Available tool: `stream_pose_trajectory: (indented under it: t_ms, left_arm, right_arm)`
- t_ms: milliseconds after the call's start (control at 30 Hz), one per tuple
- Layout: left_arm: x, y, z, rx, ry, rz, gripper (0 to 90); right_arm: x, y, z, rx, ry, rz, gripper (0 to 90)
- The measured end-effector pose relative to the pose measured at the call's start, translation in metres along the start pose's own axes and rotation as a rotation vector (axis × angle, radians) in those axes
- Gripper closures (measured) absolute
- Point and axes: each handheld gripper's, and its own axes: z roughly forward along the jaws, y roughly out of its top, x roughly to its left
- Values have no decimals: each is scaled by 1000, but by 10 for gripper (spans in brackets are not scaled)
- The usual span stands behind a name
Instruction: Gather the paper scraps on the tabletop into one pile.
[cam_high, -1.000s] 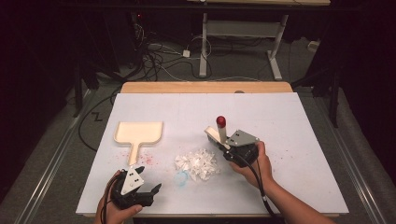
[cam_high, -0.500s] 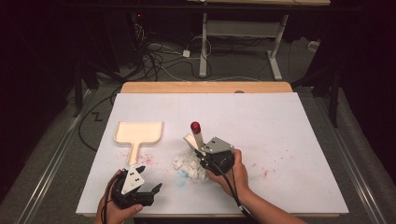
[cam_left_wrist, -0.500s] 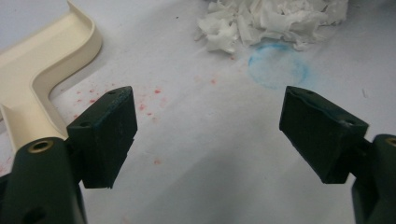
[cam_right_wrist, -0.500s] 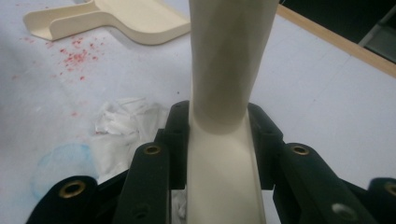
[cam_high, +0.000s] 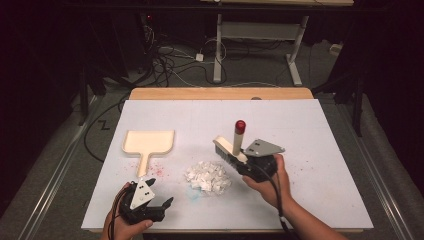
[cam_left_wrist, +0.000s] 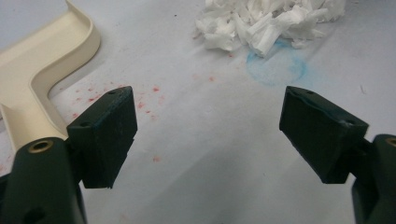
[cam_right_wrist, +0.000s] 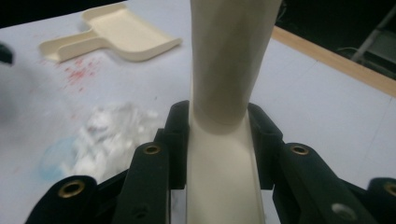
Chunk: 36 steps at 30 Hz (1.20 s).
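Covering the desk (cam_high: 320, 130), a white sheet (cam_high: 165, 112) carries red specks; right gripper (cam_high: 243, 161) clenches the brush (cam_high: 235, 145), left gripper (cam_high: 161, 207) gapes empty; cables (cam_high: 175, 62) litter the floor.

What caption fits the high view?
Right gripper holds a brush beside paper scraps; dustpan waits.
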Motion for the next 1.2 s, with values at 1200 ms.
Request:
stream_pose_trajectory:
  t_ms: [1200]
  left_arm:
    - [-3, 1, 1, 20, -3, 21, 183]
  right_arm:
    - [17, -17, -41, 21, 175, -97, 675]
